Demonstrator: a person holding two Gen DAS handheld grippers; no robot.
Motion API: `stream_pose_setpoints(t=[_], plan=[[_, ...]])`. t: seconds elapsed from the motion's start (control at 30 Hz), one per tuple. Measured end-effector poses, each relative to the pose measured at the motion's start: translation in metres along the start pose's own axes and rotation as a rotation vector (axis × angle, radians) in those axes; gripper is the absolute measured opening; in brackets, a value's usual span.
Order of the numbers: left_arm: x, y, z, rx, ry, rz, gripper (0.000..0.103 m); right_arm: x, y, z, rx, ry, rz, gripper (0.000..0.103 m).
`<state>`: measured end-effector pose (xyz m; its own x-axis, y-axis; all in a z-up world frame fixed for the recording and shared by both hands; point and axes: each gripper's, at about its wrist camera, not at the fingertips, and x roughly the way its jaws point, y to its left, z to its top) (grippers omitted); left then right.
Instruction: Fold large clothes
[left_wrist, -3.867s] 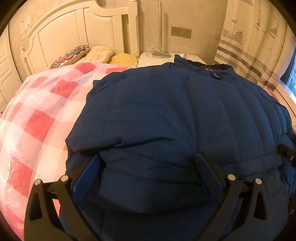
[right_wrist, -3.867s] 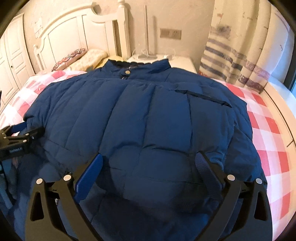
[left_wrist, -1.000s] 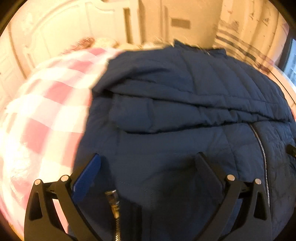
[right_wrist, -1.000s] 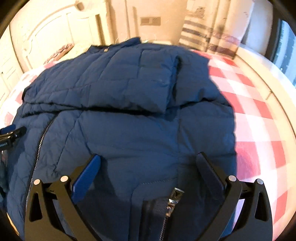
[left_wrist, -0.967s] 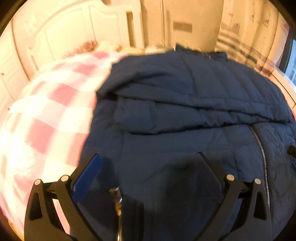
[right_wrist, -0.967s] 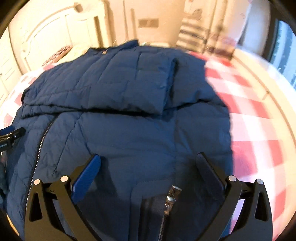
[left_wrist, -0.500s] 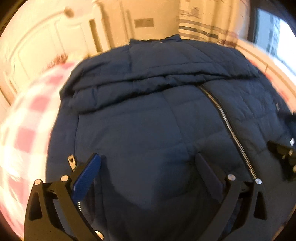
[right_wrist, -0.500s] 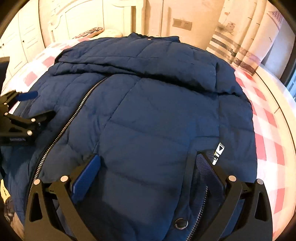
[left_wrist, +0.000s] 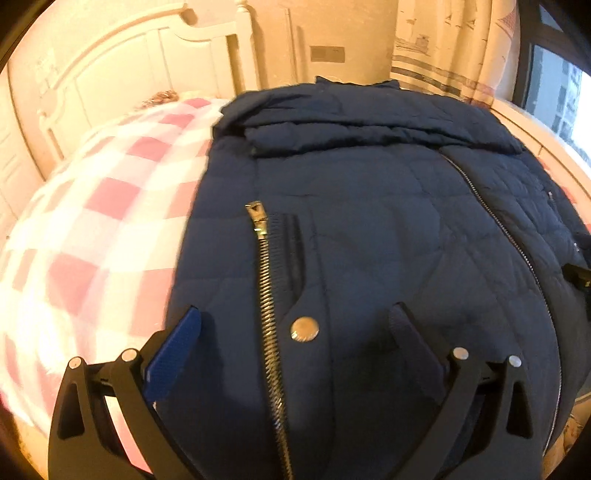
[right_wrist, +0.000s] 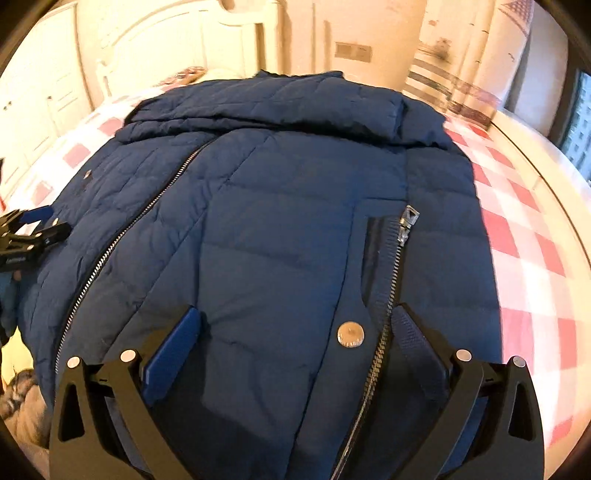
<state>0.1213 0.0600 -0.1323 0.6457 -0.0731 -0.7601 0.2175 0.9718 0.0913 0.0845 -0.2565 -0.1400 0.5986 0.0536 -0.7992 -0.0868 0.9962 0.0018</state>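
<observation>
Lying on the checked bedspread (left_wrist: 92, 221), the navy down jacket (left_wrist: 369, 221) now shows its lower half doubled up toward the collar, a fold absent seconds ago. Over its near edge the left gripper (left_wrist: 291, 332) hangs spread apart and empty, and the right gripper (right_wrist: 295, 328) likewise.

No text, brand, number or sign can be read in either view. The left gripper (right_wrist: 27, 236), seen at the left edge of the right wrist view, carries a small pale marking on its black body, too small and blurred to make out. The snap buttons on the navy jacket (right_wrist: 280, 229) show no legible stamping, and the plate on the wall (left_wrist: 327, 54) behind the bed is blank at this sharpness.
</observation>
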Motion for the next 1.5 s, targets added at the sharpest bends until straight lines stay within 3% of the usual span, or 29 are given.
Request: stream_pose_setpoints(t=[0.1,0.2,0.3,0.4,0.53,0.6,0.67,0.73,0.83,0.97,1.1,1.23,1.4,1.47,1.5], plan=[[-0.021,-0.014,-0.006,0.041,-0.043,-0.046,0.101,-0.020,0.025,-0.011,-0.060,-0.056,0.064,0.099],[-0.027,-0.044,-0.016,0.132,-0.052,-0.073,0.101,-0.018,0.053,-0.029,-0.153,-0.058,0.103,0.099],[-0.020,-0.064,-0.027,0.196,-0.095,0.008,0.101,-0.011,0.057,-0.038,-0.168,-0.088,0.080,0.099],[-0.022,-0.060,-0.027,0.185,-0.077,-0.011,0.101,-0.017,0.054,-0.034,-0.168,-0.049,0.064,0.099],[-0.039,-0.044,-0.043,0.178,-0.093,-0.003,0.101,-0.037,0.054,-0.048,-0.188,-0.104,0.028,0.099],[-0.040,-0.036,-0.057,0.172,-0.106,-0.001,0.101,-0.030,0.045,-0.058,-0.157,-0.088,0.039,0.099],[-0.039,-0.021,-0.067,0.112,-0.130,-0.058,0.101,-0.030,0.037,-0.069,-0.112,-0.139,0.079,0.099],[-0.038,-0.010,-0.068,0.061,-0.109,-0.105,0.101,-0.034,0.040,-0.066,-0.134,-0.108,0.054,0.099],[-0.047,-0.003,-0.069,0.075,-0.103,-0.073,0.101,-0.053,0.032,-0.066,-0.116,-0.132,0.022,0.099],[-0.060,0.024,-0.085,0.014,-0.125,-0.036,0.101,-0.077,-0.019,-0.091,0.042,-0.187,0.015,0.099],[-0.058,0.054,-0.101,-0.093,-0.078,-0.118,0.101,-0.079,-0.065,-0.134,0.205,-0.158,0.084,0.099],[-0.060,0.053,-0.111,-0.042,-0.070,-0.093,0.101,-0.067,-0.084,-0.160,0.285,-0.121,0.142,0.099],[-0.060,0.042,-0.113,-0.010,-0.053,-0.085,0.101,-0.049,-0.079,-0.158,0.276,-0.121,0.227,0.096],[-0.064,0.037,-0.114,0.015,-0.065,-0.083,0.082,-0.053,-0.066,-0.153,0.213,-0.128,0.177,0.072],[-0.069,0.034,-0.114,0.038,-0.078,-0.097,0.062,-0.056,-0.059,-0.150,0.179,-0.130,0.149,0.067]])
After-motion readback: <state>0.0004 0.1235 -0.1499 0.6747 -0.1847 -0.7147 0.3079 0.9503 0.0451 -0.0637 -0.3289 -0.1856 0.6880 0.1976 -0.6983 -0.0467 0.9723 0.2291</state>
